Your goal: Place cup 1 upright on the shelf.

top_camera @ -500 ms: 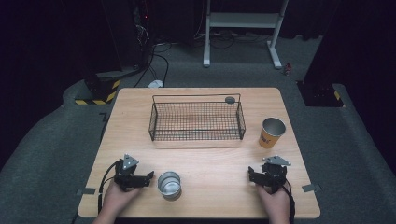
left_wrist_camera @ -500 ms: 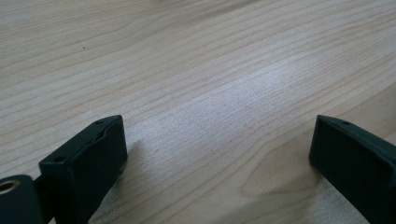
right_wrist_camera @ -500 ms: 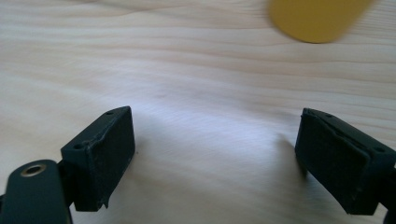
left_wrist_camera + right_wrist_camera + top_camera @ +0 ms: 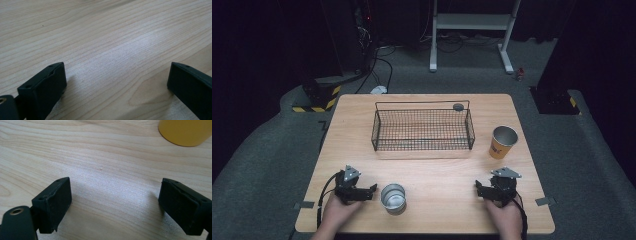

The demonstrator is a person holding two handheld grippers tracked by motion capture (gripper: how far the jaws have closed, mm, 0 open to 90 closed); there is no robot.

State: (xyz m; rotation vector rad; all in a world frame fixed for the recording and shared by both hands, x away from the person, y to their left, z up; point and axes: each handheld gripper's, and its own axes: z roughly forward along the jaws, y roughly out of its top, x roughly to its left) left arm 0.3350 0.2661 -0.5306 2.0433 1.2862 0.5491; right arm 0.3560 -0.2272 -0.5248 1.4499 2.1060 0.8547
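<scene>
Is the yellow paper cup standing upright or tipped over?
Upright: the yellow paper cup stands on its base on the table, open mouth up.

The yellow cup [image 4: 185,132] is cut off by the top edge of the right gripper view, leaving its lower wall and base visible. The print on its side is too small to read in the high view. A small dark round object [image 4: 458,106] at the far rim of the wire basket [image 4: 422,131] cannot be identified (too small). Both forearms are cut off by the high view's bottom edge. The interior of the metal tin [image 4: 392,196] is indistinct.
</scene>
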